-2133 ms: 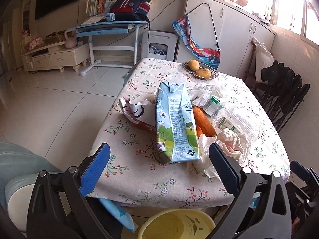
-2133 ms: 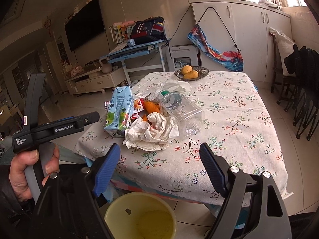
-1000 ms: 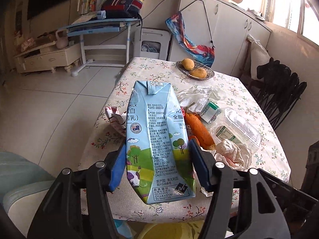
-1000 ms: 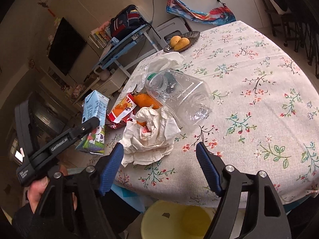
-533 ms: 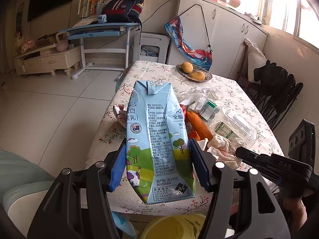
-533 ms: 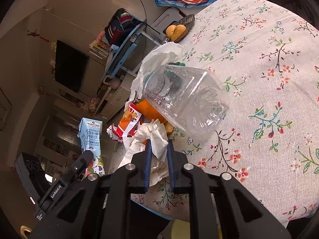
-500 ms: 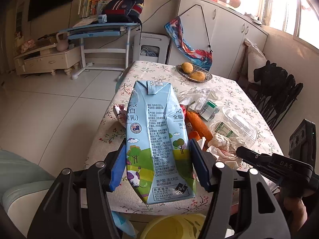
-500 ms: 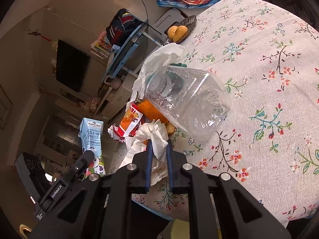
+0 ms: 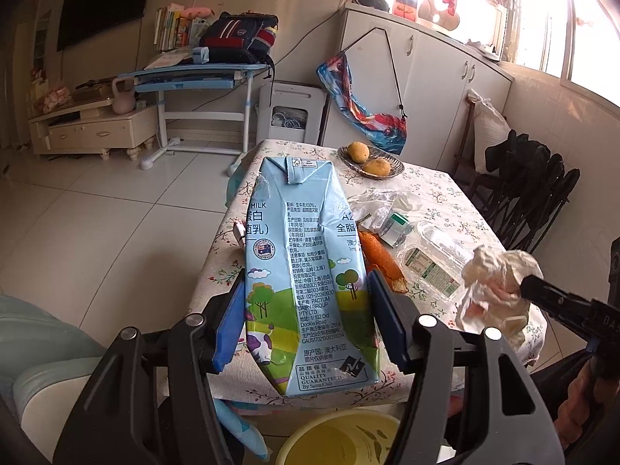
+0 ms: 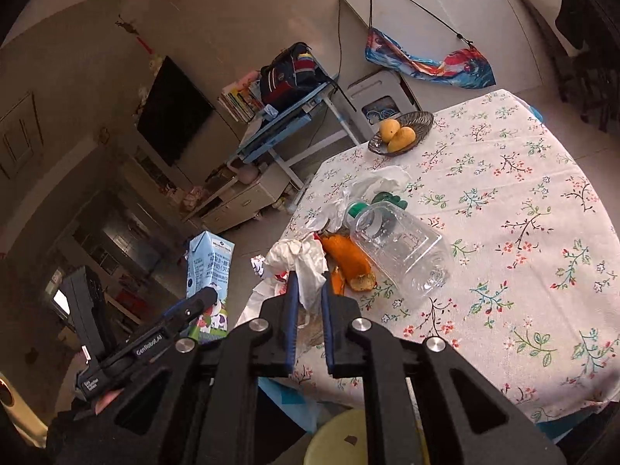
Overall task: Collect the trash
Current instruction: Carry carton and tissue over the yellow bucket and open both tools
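My left gripper (image 9: 306, 314) is shut on a light blue milk carton (image 9: 306, 263) and holds it upright above the table's near edge; the carton also shows in the right wrist view (image 10: 209, 263). My right gripper (image 10: 308, 290) is shut on a crumpled white tissue (image 10: 306, 259) and holds it off the table; the tissue shows at the right of the left wrist view (image 9: 496, 286). A yellow bin (image 9: 341, 441) stands on the floor below both grippers, also seen in the right wrist view (image 10: 341, 441).
On the floral tablecloth (image 10: 523, 232) lie orange peel (image 10: 345, 255), a clear plastic bottle (image 10: 403, 248), a white plastic bag (image 10: 376, 182) and a basket of mangoes (image 10: 399, 131). Dark chairs (image 9: 531, 190) stand right of the table.
My right gripper has lifted the tissue off the table and drawn it back toward the near edge. The left gripper holds the carton as before, slightly raised.
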`<state>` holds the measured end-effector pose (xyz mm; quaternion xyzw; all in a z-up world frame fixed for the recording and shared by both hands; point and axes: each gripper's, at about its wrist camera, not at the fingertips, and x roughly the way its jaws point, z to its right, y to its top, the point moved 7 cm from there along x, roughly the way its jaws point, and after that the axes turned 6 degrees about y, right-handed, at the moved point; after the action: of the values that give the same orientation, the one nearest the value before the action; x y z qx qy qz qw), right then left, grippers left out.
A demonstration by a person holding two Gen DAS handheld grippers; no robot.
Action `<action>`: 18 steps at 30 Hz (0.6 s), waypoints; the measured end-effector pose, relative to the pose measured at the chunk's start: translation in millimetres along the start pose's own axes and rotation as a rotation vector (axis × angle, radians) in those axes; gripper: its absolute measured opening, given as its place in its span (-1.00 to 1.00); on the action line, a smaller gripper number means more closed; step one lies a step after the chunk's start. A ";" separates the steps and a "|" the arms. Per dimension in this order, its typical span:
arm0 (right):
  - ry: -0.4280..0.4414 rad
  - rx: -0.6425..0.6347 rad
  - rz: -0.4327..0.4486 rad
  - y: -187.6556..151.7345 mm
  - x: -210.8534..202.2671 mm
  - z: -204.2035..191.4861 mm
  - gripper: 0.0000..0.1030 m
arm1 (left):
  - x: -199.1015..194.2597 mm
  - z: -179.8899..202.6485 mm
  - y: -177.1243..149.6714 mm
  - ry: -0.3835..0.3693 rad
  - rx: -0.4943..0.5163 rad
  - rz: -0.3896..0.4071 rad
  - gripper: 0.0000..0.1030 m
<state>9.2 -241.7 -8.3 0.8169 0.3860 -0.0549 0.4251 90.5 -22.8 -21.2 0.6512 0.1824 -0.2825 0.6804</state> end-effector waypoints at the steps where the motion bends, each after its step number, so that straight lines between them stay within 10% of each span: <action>1: -0.005 -0.015 -0.031 -9.7 -0.2 -2.2 -0.77 | -4.0 0.8 -3.4 -0.001 0.003 0.003 0.13; 12: -0.072 -0.096 -0.414 -126.8 36.5 -12.2 -0.76 | -43.1 8.1 -34.4 -0.009 0.035 -0.007 0.13; 18: -0.122 -0.073 -0.466 -144.9 41.7 0.2 -0.22 | -53.5 14.6 -59.8 -0.016 0.048 -0.049 0.13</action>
<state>-59.8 -168.2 -120.3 0.6850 0.5393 -0.1870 0.4528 10.2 -28.8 -33.8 0.6603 0.1858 -0.3086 0.6590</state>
